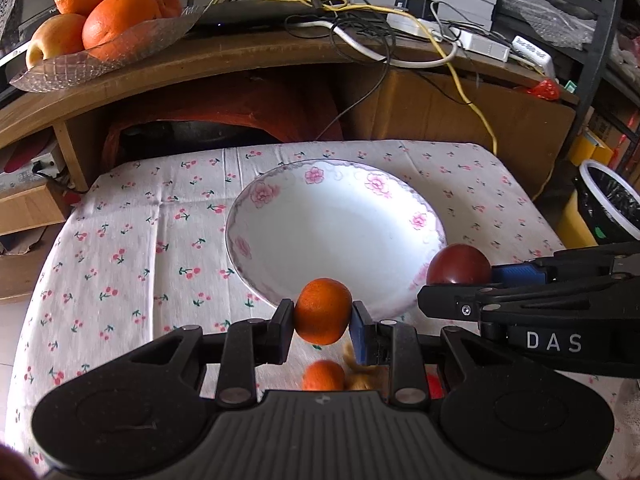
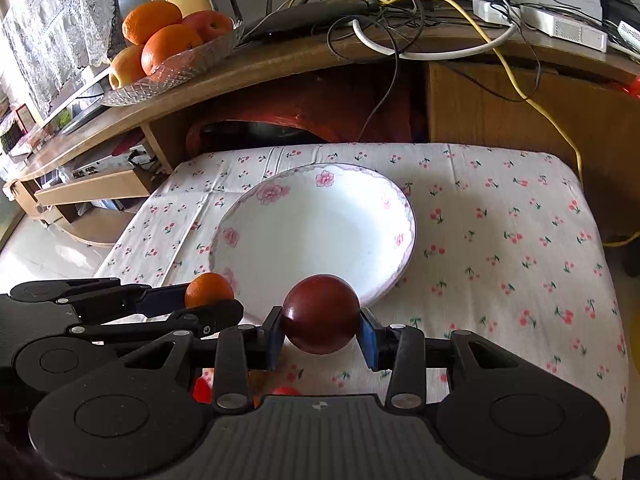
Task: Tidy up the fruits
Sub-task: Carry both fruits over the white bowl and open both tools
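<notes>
Fruits (image 1: 323,376) half-hidden beneath fingers (image 1: 282,330)

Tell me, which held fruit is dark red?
The plum in the right gripper. The left gripper holds an orange one instead.

White plate (image 2: 280,240) bare, cloth (image 2: 500,240) rightward open, claws crowd near rim
</notes>
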Demonstrator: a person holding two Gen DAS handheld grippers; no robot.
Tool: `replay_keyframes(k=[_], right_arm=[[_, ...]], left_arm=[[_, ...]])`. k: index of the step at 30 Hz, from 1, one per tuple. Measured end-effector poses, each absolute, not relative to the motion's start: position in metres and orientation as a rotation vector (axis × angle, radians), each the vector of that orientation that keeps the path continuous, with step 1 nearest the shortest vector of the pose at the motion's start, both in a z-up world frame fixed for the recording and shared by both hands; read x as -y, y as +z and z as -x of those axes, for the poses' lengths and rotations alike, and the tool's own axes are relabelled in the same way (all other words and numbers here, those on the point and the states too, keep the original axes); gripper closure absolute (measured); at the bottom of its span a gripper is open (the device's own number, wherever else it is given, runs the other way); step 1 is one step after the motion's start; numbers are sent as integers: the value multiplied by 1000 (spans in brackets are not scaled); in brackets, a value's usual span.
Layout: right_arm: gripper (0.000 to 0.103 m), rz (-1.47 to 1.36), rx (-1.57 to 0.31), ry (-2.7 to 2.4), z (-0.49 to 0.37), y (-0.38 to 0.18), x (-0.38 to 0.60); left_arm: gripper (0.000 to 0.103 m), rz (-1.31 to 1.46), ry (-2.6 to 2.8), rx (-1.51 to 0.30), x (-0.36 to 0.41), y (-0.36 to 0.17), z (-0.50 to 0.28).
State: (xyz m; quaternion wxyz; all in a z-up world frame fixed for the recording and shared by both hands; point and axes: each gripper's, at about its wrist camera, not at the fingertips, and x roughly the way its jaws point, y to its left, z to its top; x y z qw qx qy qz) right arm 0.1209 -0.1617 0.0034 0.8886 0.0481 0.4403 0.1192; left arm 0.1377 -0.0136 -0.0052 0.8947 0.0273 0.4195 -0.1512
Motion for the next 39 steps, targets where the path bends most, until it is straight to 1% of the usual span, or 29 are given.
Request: replay_keyframes(k=[11, 19, 34, 38, 39], right_arm=[[68, -76, -913, 260, -137, -5, 162], [66, -48, -906, 262, -143, -10, 158], [65, -46, -898, 257, -144, -10, 160], [58, -36, -884, 246, -144, -8, 160], [57, -38, -881, 247, -143, -8, 161]], left_arm=[[67, -74, -298, -868, 13, -14, -150], [67, -88, -285, -854, 11, -16, -153], [63, -82, -265, -863, 10, -15, -154], [62, -63, -263, -865, 7, -14, -154], [62, -61, -264, -861, 6, -13, -154]])
